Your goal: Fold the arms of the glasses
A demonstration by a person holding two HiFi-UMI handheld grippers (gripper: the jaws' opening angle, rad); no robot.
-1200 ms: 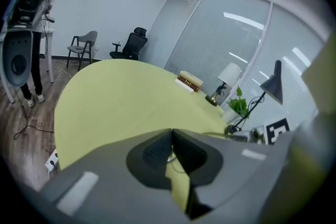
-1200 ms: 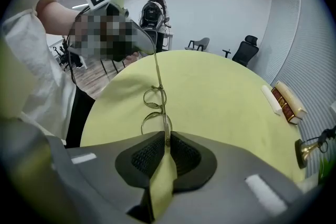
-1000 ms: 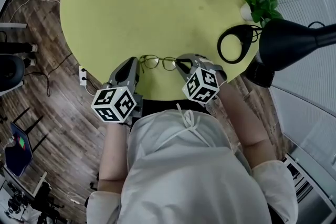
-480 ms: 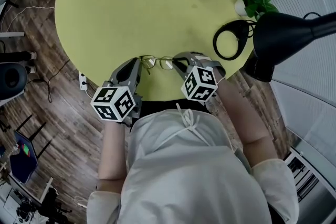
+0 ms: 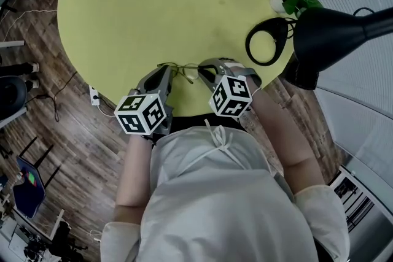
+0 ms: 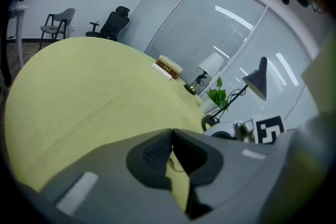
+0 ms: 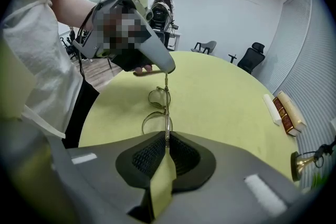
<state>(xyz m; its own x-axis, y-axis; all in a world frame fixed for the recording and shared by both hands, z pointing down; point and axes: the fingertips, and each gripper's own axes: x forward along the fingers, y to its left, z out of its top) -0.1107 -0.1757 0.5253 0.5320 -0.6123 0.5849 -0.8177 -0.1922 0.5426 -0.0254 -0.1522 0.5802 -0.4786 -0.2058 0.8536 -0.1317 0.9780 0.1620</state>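
Glasses point(image 5: 182, 70) span the gap between your two grippers, at the counter's point(image 5: 153, 3) near edge, right in front of your body. That keeps the work close under your head, where you can watch the hinges.

Your right gripper point(image 7: 167, 139) is closed on a thin strip of metal at its end of the frame. In the right gripper view the two lenses point(image 7: 157, 107) line up straight ahead of it. Whether that strip is the arm itself or the hinge end of the frame is too fine to tell.

Your left gripper point(image 5: 164, 75) is pinched on the opposite end. Its own view shows the jaws point(image 6: 171, 136) meeting at the tips, with a wire of frame just behind them. The right gripper view shows its nose point(image 7: 167, 72) touching the far end of the glasses.

Gripping both ends looks like a way to steady the frame, so one side can act as an anchor while the other swings an arm inward. No view settles whether the lenses are resting on the counter or lifted just clear of it.

Folding seems barely begun, since the frame lies stretched in a line between the grippers. Thin metal like this will probably bend or spring out of the pads, so you'll want a gentle turn about the hinge.
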